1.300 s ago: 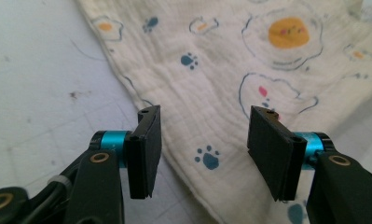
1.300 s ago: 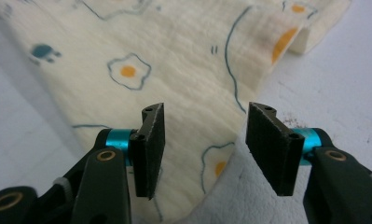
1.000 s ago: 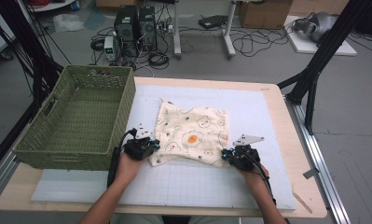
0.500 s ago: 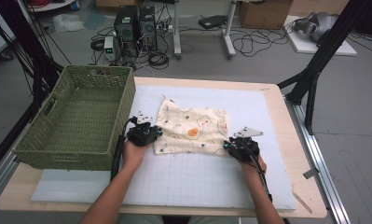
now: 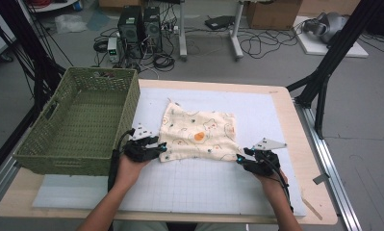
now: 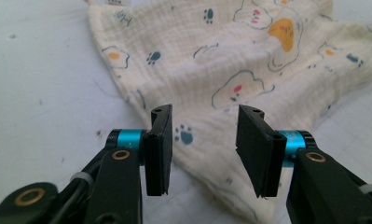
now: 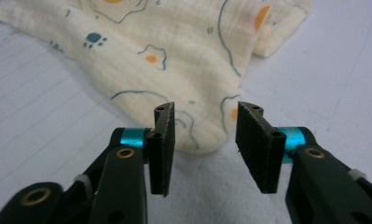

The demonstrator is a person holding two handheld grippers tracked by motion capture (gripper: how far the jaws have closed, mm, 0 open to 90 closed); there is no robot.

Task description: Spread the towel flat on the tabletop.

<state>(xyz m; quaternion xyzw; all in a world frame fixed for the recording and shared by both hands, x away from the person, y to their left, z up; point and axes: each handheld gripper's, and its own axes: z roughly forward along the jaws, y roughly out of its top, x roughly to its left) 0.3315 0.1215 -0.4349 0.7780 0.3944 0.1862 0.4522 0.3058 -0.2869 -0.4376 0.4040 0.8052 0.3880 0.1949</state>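
Since your left gripper point(image 6: 203, 154) and right gripper point(image 7: 206, 149) just opened partway and let go, the cloth point(image 5: 199, 136) now lies folded on the mat point(image 5: 204, 187) beside the basket point(image 5: 79, 122); fold's done.

Green wicker basket point(image 5: 79, 125) at the white mat's point(image 5: 257, 183) left edge — computer towers point(image 5: 141, 24) beyond.

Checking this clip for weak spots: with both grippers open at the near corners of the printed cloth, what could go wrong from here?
1. The cloth lies rumpled, its near right corner doubled over, so it may spring out of shape now that the left gripper and right gripper have just opened.
2. A regrasp may pinch two layers or miss the corner.
3. The basket stands close to the left gripper, which could bump it.
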